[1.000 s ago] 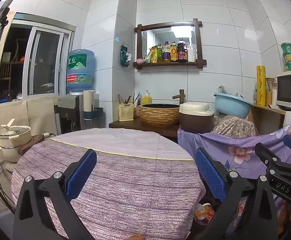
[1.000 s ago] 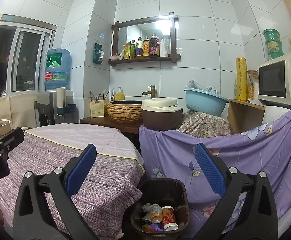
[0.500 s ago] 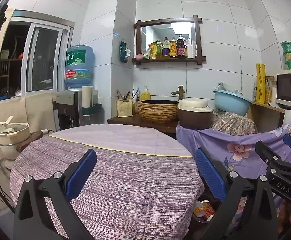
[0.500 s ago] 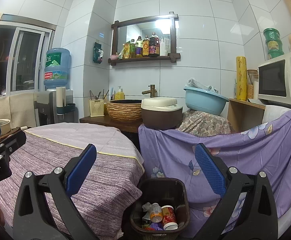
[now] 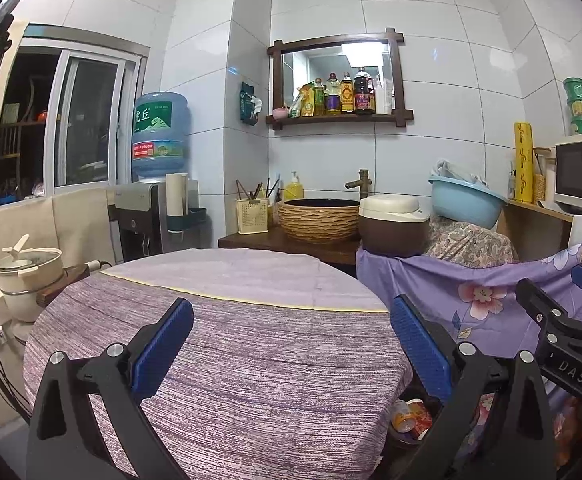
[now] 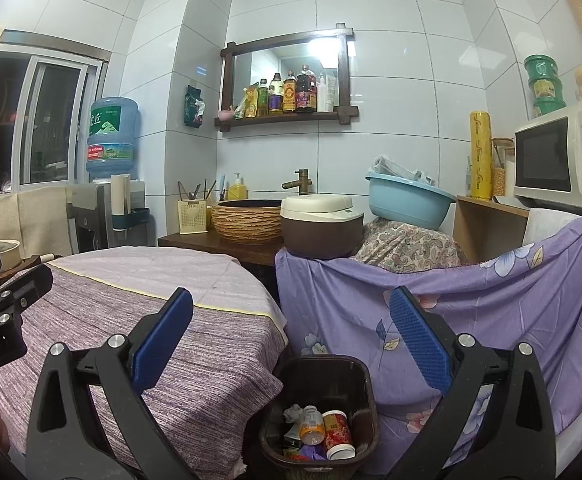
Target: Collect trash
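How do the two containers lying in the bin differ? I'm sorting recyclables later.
The orange bottle is slimmer, with a pale cap pointing toward the bin's back wall; the red cup is wider, its white end facing the front. Both lie on their sides, side by side, in the dark brown trash bin.

A round table [image 5: 219, 360] fills the near ground, covered by a striped purple cloth [image 5: 251, 380] with a paler lilac cloth [image 5: 231, 276] over its far part; a thin yellow edge runs between them. Nothing else lies on top. Just beside the table's right edge, low on the floor, stands a dark brown bin [image 6: 319, 408] holding a crumpled wad, an orange can and a red cup. Behind the table, a dark wooden counter [image 5: 291, 246] carries a woven basin [image 5: 319, 220] and a cream utensil holder [image 5: 252, 216].
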A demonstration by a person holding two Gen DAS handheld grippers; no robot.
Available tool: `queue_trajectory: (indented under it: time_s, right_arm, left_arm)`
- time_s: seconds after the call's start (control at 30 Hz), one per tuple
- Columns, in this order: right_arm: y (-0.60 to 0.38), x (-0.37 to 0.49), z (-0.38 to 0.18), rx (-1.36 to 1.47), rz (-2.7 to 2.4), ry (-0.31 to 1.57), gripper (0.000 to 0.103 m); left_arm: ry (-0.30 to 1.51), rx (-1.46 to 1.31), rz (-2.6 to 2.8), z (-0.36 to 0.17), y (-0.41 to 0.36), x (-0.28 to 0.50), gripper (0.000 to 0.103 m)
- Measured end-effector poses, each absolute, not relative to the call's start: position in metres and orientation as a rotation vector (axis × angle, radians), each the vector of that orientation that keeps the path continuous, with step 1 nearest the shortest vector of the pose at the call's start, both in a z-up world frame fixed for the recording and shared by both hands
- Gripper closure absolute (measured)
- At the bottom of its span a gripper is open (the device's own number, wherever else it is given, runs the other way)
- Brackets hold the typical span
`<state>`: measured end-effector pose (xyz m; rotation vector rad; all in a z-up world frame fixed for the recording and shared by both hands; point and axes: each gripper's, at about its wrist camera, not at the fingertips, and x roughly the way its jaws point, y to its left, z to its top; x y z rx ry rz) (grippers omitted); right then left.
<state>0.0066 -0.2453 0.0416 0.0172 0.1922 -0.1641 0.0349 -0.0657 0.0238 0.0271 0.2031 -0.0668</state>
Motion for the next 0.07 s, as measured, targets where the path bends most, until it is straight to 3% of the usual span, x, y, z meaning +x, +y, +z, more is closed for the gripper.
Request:
queue_trajectory:
  time_s: [0.07]
  right_arm:
    - [-0.2445, 0.0064, 0.0410, 0.018, -0.166, 0.193, 0.006]
  left_arm:
    - [0.202, 0.029, -0.068, 0.0237, -0.0654, 0.0347, 0.005]
